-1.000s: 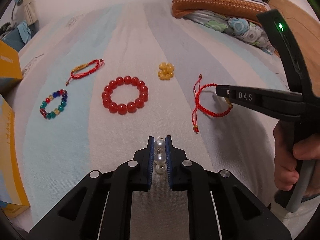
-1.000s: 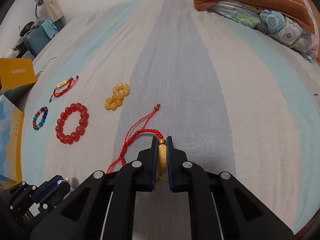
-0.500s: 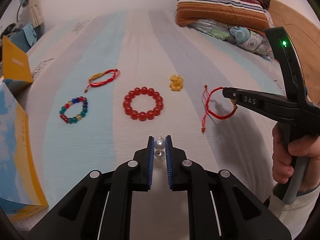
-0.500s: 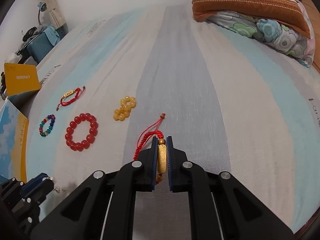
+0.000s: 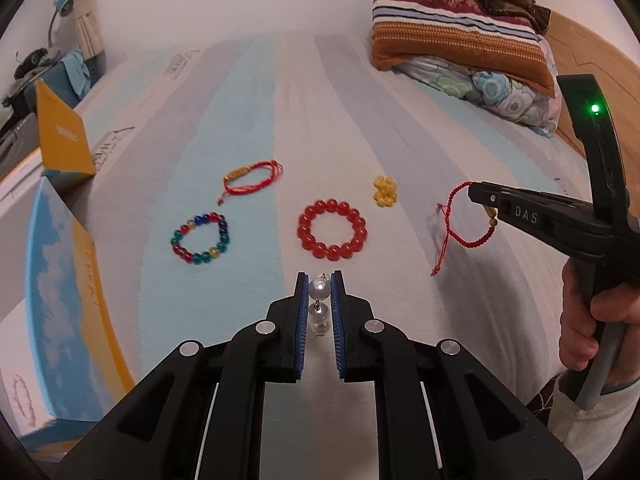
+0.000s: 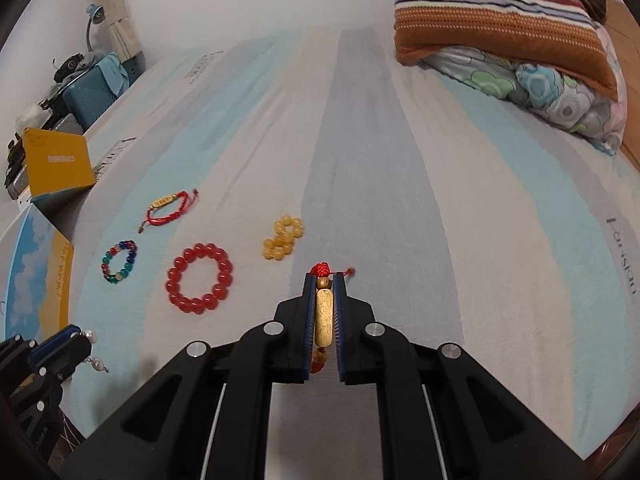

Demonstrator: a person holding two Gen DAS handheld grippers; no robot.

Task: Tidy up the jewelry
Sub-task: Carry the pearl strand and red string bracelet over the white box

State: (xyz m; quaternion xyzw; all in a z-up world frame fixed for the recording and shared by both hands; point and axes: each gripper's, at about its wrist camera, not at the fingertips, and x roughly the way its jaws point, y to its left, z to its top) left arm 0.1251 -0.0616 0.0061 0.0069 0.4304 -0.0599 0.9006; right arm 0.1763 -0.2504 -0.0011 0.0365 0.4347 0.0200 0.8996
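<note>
My left gripper (image 5: 319, 286) is shut on a pearl piece (image 5: 319, 288); more pearls dangle from it between the fingers, above the striped bedsheet (image 5: 248, 120). My right gripper (image 6: 323, 280) is shut on the gold tube bead of a red cord bracelet (image 6: 323, 316), which hangs off the bed in the left wrist view (image 5: 464, 232). Lying on the sheet are a red bead bracelet (image 5: 332, 229), a multicolour bead bracelet (image 5: 200, 237), a yellow bead cluster (image 5: 385, 191) and another red cord bracelet with a gold bar (image 5: 252, 178).
An open box with a blue sky print and yellow side (image 5: 52, 300) stands at the left edge of the bed, a yellow box (image 5: 60, 136) behind it. Stacked pillows and a floral quilt (image 5: 460, 52) lie at the back right. A hand (image 5: 588, 320) grips the right tool.
Both grippers have risen off the sheet with their pieces. The red cord bracelet now hangs free from the right gripper, and the jewelry on the bed looks farther away.
</note>
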